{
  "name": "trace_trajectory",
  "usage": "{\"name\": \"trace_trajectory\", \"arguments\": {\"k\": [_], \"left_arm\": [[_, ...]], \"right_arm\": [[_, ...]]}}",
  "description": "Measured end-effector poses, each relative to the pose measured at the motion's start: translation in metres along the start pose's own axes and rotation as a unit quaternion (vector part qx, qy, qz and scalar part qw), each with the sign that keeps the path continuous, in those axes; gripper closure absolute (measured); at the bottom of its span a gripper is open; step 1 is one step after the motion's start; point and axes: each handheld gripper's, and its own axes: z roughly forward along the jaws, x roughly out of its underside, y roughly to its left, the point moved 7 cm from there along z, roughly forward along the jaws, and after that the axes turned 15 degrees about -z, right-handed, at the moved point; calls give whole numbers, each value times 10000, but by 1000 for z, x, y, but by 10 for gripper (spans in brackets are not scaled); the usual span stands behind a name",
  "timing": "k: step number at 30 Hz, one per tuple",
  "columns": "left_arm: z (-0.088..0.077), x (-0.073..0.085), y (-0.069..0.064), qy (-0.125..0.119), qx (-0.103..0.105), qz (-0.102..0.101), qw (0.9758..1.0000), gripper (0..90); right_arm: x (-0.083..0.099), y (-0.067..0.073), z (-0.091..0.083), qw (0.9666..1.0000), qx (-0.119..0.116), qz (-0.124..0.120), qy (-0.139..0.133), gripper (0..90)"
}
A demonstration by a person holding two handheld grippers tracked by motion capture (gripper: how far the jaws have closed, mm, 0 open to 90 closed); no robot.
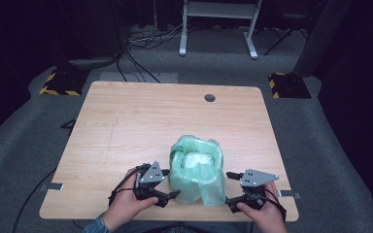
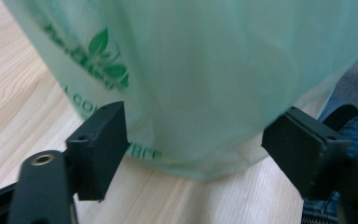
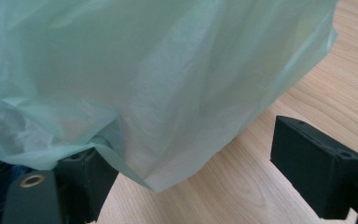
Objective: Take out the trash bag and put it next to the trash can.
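Both tongs sit at the near edge of my counter point(image 1: 126, 121), one either side of the bag.

Left tongs point(image 1: 172, 183): held in my left hand point(image 1: 124, 204), jaws spread wide, pointing at the bag's lower left side. In the left gripper view the bag's bottom corner lies between the jaws, close to both pads, with neither clearly pressing on it. Nothing gripped.

Right tongs point(image 1: 229, 187): held in my right hand point(image 1: 262, 213), jaws wide apart, pointing at the bag's lower right side. In the right gripper view loose film drapes over one jaw; the other jaw stands clear of it over bare wood. Nothing gripped.

Bag point(image 1: 196, 170): thin pale-green plastic film with green leaf print and lettering, standing upright near the front middle of the counter, mouth open upward, something white inside.

Hole point(image 1: 210, 98): small, dark, round, near the counter's far edge, well apart from the bag.
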Motion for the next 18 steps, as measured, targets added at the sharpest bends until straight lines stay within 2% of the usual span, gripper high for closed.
{"name": "trace_trajectory", "arguments": {"k": [2, 4, 7, 10, 14, 18], "left_arm": [[0, -1, -1, -15, 63, 56, 10000, 283], [-2, -1, -3, -42, 140, 124, 9998, 419], [-7, -2, -1, 13, 60, 172, 9998, 643], [-13, -3, -3, 46, 189, 80, 9998, 808], [-21, -6, -3, 78, 123, 81, 9999, 891], [-32, -11, -3, 14, 99, 75, 9999, 896]], "right_arm": [[-2, 1, 1, 10000, -45, -24, -6, 191], [-5, 3, 2, 9999, -88, -45, -26, 209], [-6, 3, -1, 9999, -114, -51, -47, 288], [-6, 4, -6, 9998, -144, -30, -103, 382], [-7, 4, -13, 9997, -198, 46, -131, 506], [-12, 5, -23, 9996, -215, -35, -206, 711]]}}
